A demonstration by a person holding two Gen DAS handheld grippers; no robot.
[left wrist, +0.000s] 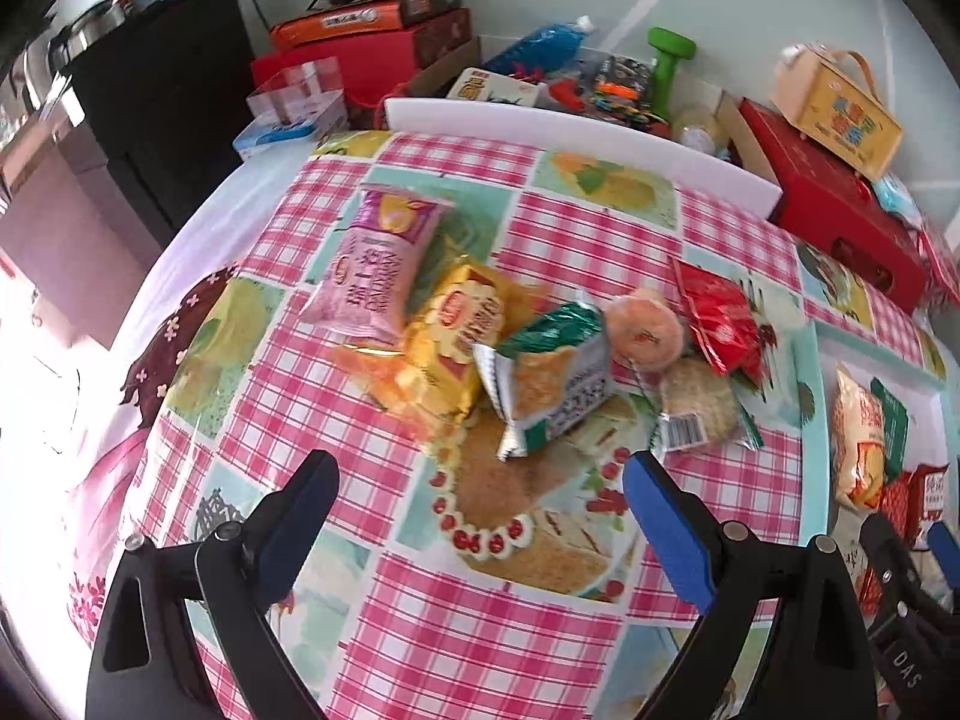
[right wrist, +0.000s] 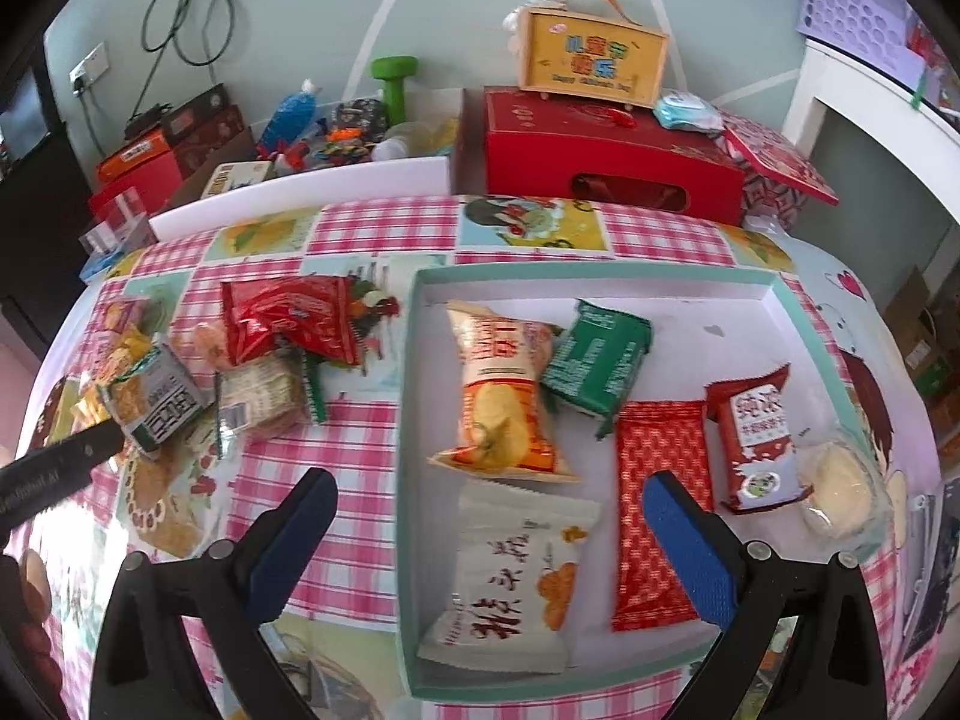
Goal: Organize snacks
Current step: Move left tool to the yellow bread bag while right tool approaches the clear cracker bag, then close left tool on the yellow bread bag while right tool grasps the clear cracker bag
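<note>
Left gripper (left wrist: 480, 474) gapes empty below centre-frame green-and-grey packet (left wrist: 555, 378): light, crinkly, slippery, so pinch its sealed end.

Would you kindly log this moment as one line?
left gripper: open, empty | right gripper: open, over tray | loose snack pile: on tablecloth

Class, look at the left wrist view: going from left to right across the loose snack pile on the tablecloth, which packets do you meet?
Pink plastic packet → yellow foil packet → green-and-silver foil packet → round orange pastry in clear wrap → red foil packet.
</note>
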